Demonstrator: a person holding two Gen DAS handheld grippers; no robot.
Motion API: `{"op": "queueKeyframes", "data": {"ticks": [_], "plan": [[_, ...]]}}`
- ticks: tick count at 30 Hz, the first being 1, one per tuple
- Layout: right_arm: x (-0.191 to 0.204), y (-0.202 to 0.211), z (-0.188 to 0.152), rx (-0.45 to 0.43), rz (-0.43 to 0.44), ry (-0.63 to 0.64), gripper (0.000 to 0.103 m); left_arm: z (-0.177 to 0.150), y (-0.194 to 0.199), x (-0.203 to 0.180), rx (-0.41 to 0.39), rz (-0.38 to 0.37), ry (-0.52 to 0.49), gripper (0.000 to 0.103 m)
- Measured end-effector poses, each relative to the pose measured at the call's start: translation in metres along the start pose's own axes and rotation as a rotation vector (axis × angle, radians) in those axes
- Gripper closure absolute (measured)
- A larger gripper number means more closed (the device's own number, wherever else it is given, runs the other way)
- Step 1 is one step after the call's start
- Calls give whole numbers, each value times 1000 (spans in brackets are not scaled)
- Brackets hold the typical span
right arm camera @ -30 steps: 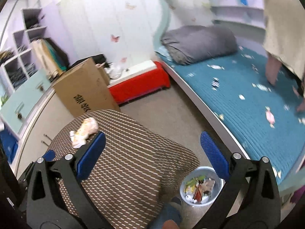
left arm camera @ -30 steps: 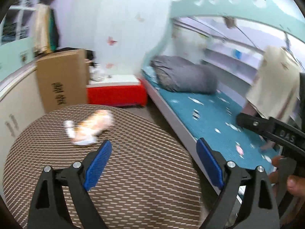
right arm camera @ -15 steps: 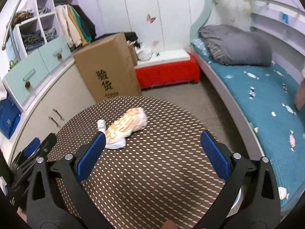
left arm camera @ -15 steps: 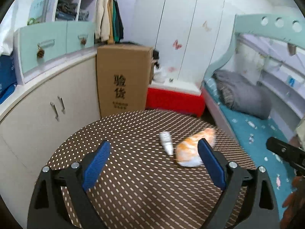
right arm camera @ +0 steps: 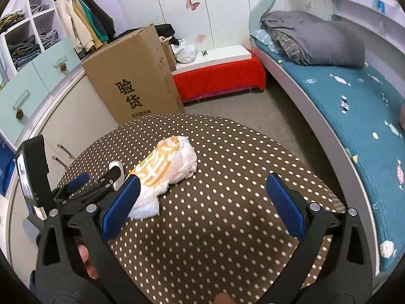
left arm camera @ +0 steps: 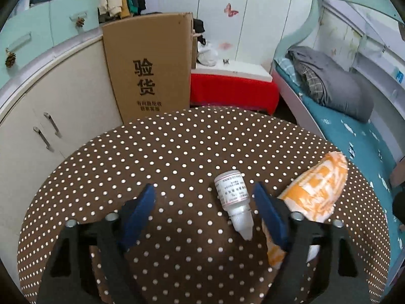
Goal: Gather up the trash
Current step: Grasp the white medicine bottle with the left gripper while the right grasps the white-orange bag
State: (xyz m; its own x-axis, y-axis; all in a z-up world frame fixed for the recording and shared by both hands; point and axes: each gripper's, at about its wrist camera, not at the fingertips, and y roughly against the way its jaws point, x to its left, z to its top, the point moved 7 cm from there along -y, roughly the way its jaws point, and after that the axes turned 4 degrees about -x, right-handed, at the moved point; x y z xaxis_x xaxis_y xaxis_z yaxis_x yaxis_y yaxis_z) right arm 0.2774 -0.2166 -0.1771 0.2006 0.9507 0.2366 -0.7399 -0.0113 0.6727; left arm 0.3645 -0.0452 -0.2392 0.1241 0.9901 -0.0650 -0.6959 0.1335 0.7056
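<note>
A small white dropper bottle [left arm camera: 233,202] lies on the round brown polka-dot table [left arm camera: 177,152], cap towards me. My left gripper [left arm camera: 203,190] straddles it, jaws closing; the bottle is near the right pad, and neither pad touches it. Just right of that finger lies a crumpled orange-and-white bag [left arm camera: 316,190]. In the right wrist view the same bag [right arm camera: 167,164] sits mid-table [right arm camera: 227,152]. My right gripper [right arm camera: 203,179] hovers open with nothing between its fingers, its left finger by the bag's near end. The left gripper [right arm camera: 98,177] partly hides the bottle [right arm camera: 117,167].
A tall cardboard box [left arm camera: 149,71] leans on white cabinets [left arm camera: 38,101] behind the table. A red bench [left arm camera: 233,91] stands farther back. A bed with a teal mattress [left arm camera: 354,131] runs along the right. A person's fingers [right arm camera: 86,258] grip the right tool.
Both views swung from the bed side to the table and came lower. The left gripper moved over the bottle and its jaws narrowed. The floor bin has left the right wrist view.
</note>
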Motion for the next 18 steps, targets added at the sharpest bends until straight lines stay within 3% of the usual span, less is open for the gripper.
{"op": "queueKeyframes", "data": {"ticks": [1, 3, 4, 5, 9, 10, 11, 12, 13, 15, 18], "plan": [[2, -5, 1, 3, 3, -3, 6, -1, -2, 0, 3, -12, 4, 34], [10, -18, 2, 14, 12, -6, 6, -3, -8, 0, 16, -21, 1, 49], [14, -23, 2, 17, 17, -9, 6, -4, -9, -1, 21, -26, 1, 50], [18, -27, 2, 19, 21, -14, 6, -4, -8, -3, 15, -37, 2, 61], [35, -56, -1, 65, 19, -37, 7, -5, -7, 0, 11, -58, 21, 67], [39, -63, -3, 84, 21, -31, 11, -6, -5, 3, 10, -61, 34, 68], [44, -70, -6, 106, 16, -17, 32, -6, -4, 6, 10, -62, 39, 68], [48, -75, -9, 119, 25, -5, 43, -7, -3, 8, 10, -60, 41, 68], [50, -73, -8, 109, 18, 8, 44, -9, -1, 10, 10, -62, 43, 68], [54, -64, -9, 96, 29, 26, 57, -14, 5, 17, 10, -73, 53, 68], [47, -46, -12, 73, 54, 12, 60, -19, 11, 24, 8, -93, 80, 68]]}}
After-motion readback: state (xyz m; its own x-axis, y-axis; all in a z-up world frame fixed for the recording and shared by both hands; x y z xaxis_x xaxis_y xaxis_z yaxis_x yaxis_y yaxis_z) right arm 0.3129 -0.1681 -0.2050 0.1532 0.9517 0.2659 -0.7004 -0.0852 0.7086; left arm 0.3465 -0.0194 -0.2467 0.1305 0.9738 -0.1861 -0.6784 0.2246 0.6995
